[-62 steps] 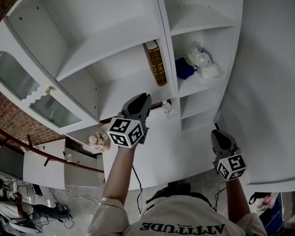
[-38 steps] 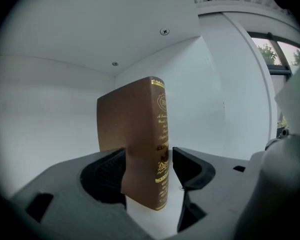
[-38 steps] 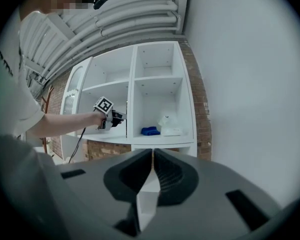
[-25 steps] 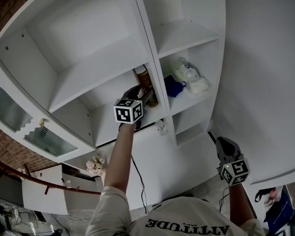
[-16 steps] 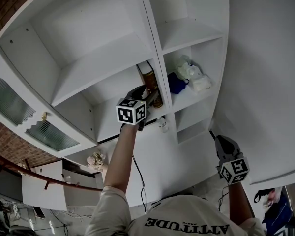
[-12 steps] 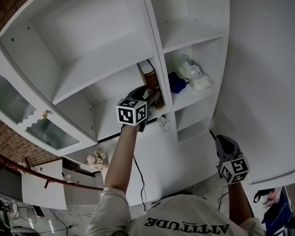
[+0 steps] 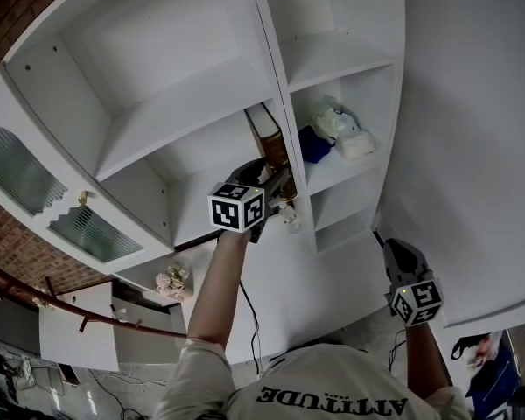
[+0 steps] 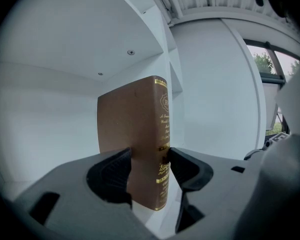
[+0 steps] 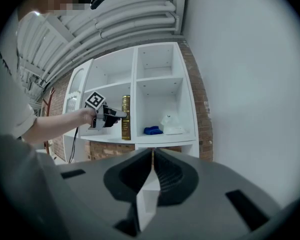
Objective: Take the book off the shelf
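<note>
A brown book (image 8: 140, 134) with gold lettering on its spine stands upright, and my left gripper (image 8: 149, 163) is shut on its lower part, one pad on each cover. From the head view the book (image 7: 268, 138) sits at the right end of a white shelf (image 7: 201, 178) compartment, with the left gripper (image 7: 275, 182) at its near edge. In the right gripper view, the book (image 9: 125, 117) stands against the divider. My right gripper (image 7: 397, 256) hangs low at the right, away from the shelf, its jaws shut on nothing (image 9: 152, 156).
The compartment to the right holds a blue object (image 7: 315, 145) and a white bundle (image 7: 348, 135). A small bottle (image 7: 289, 218) stands on the ledge below the book. A glass cabinet door (image 7: 35, 173) is at left, and flowers (image 7: 171, 280) lie lower down.
My left gripper rose from below the shelf to the book, closed on it, and has drawn it outward toward the shelf front. The right gripper stayed in place.
</note>
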`<move>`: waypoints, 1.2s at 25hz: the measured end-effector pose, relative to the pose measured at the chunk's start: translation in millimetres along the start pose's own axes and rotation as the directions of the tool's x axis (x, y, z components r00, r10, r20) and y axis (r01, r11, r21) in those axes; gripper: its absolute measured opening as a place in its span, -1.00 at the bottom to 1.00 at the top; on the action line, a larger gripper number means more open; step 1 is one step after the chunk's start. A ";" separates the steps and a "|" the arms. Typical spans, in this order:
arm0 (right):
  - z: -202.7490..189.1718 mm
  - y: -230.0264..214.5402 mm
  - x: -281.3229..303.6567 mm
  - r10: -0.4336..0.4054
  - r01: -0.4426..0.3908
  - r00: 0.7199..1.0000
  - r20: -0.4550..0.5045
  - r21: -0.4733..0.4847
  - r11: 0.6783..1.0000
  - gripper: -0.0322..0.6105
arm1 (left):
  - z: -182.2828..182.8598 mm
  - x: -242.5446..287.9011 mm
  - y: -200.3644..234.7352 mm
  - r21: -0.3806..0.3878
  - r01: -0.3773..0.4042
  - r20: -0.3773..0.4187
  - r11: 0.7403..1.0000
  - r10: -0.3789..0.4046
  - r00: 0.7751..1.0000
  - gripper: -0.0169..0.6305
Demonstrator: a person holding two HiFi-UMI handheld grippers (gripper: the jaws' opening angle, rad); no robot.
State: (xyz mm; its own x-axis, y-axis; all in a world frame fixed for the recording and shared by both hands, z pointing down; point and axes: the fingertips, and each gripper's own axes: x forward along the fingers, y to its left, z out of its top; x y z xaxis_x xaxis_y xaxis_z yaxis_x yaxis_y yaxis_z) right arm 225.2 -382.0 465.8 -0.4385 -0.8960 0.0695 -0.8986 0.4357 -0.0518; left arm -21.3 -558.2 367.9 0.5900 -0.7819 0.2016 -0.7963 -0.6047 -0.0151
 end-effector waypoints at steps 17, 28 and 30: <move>-8.8 -4.6 -12.4 0.013 -0.013 1.000 -0.008 0.023 1.000 -0.79 | -8.8 -1.4 -27.2 0.143 -0.291 0.044 0.946 0.288 0.957 0.05; -17.4 -24.8 -27.4 0.014 -0.013 1.000 -0.019 0.050 0.999 -0.79 | -13.6 8.5 -20.8 0.066 -0.568 0.210 0.820 0.545 0.812 0.05; -18.7 -24.6 -29.6 0.022 -0.021 1.000 -0.023 0.051 0.998 -0.79 | -12.4 8.7 -16.9 0.059 -0.599 0.229 0.799 0.573 0.787 0.03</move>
State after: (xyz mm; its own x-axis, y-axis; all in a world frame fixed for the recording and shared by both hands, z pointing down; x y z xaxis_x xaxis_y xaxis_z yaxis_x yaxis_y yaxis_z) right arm 260.0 -364.6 483.7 -0.4582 -0.8842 0.0910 -0.8874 0.4492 -0.1037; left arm -4.3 -552.9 382.1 0.0389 -0.9965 -0.0745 -0.9813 -0.0240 -0.1907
